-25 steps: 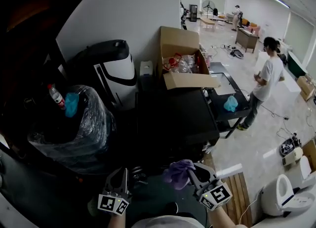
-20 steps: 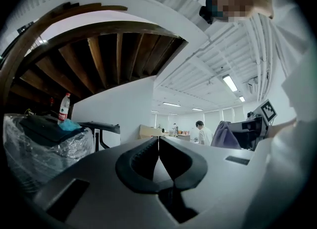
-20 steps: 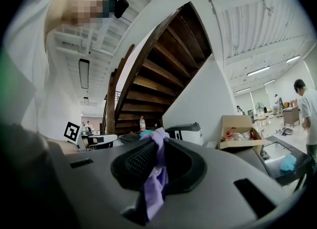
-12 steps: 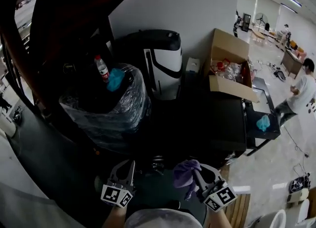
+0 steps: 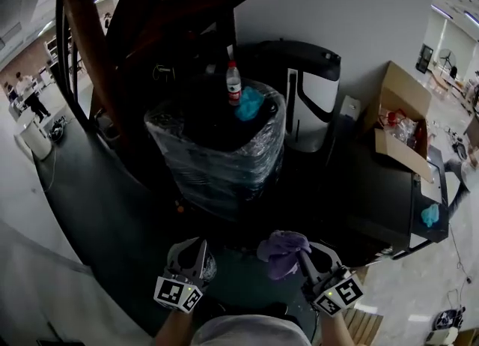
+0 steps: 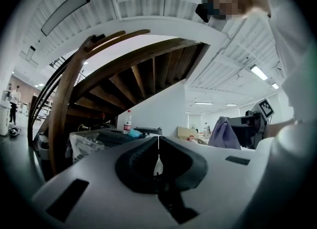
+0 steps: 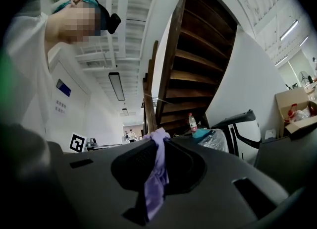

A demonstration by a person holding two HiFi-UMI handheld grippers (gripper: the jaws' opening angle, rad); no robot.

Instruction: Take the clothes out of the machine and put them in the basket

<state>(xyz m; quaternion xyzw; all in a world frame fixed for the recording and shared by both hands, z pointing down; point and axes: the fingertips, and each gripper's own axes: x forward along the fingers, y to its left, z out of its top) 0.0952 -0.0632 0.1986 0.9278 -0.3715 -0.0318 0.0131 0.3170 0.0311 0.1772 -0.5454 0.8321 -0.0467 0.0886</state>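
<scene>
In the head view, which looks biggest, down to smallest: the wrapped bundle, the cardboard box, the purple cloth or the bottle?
1. wrapped bundle
2. cardboard box
3. purple cloth, though it is nearest the camera, which flatters it
4. bottle

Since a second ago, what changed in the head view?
The head view swung left: the wrapped bin with the bottle slid from the picture's left to its middle, the cardboard box to the right edge. Nothing was taken or let go. Unchanged: right gripper shut on the purple cloth, left gripper shut and empty.
</scene>
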